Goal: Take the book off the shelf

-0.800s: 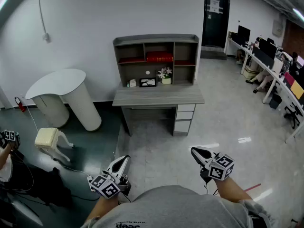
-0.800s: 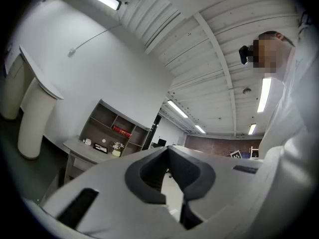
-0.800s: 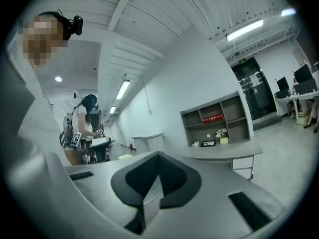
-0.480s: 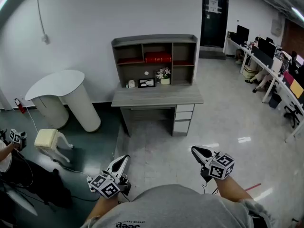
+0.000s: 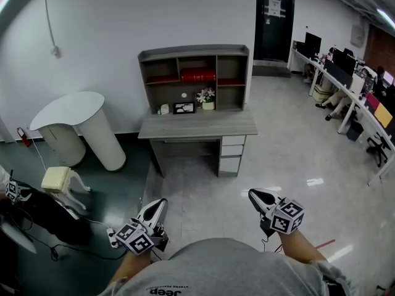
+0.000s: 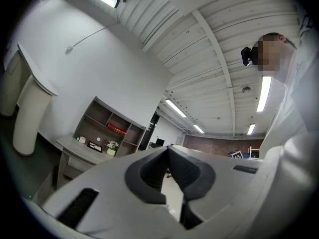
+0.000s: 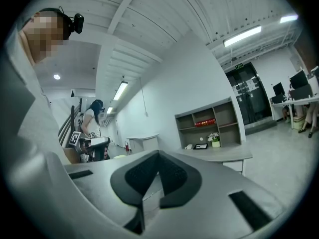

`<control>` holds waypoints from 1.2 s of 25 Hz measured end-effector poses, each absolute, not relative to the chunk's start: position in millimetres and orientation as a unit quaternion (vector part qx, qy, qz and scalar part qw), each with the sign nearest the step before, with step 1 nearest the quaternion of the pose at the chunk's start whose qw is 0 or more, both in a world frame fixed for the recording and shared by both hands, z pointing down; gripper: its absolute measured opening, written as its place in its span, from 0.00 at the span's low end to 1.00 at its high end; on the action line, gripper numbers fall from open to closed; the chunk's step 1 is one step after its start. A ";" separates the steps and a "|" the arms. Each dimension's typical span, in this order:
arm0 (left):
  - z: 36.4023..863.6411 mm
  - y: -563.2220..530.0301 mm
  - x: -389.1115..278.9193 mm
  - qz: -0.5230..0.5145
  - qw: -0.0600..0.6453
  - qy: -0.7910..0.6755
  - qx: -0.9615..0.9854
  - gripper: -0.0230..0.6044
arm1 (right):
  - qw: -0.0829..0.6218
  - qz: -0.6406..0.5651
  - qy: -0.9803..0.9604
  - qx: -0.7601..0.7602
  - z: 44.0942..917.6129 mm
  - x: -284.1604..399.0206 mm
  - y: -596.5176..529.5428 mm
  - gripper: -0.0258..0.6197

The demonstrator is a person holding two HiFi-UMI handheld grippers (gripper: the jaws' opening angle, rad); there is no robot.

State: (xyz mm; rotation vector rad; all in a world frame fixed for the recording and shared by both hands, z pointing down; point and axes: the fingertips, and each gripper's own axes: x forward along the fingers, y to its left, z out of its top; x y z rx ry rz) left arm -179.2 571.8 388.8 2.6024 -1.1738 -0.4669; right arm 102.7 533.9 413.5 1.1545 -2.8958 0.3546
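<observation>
A red book lies flat in the middle upper compartment of a grey shelf unit on a grey desk across the room. The book and the book show small and far off in both gripper views. My left gripper is held low at the bottom left, far from the desk, its jaws shut with nothing between them. My right gripper is at the bottom right, also far from the desk, jaws shut and empty.
On the desk under the shelf stand a flower pot, a picture frame and a small white item. A white rounded counter and a cream stool stand left. Office desks with seated people line the right. Another person stands at my left.
The desk and shelf have slid slightly left in the head view as my head turned. Both grippers stay in place. The person at the far left edge has shifted lower.
</observation>
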 end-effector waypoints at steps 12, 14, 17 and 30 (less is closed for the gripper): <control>393.4 562.5 -71.8 -0.150 0.139 -0.390 0.898 0.06 | 0.001 0.122 -0.921 0.370 431.2 212.0 546.6 0.06; 393.5 559.1 -58.1 -0.145 0.140 -0.387 0.900 0.06 | -0.001 0.124 -0.919 0.374 435.7 227.5 544.9 0.06; 393.2 553.9 -44.1 -0.137 0.145 -0.385 0.901 0.06 | -0.011 0.138 -0.914 0.381 442.5 243.5 537.7 0.06; 418.4 477.0 -86.3 -0.147 0.164 -0.379 0.899 0.06 | 0.019 0.134 -0.913 0.384 456.5 198.8 467.8 0.06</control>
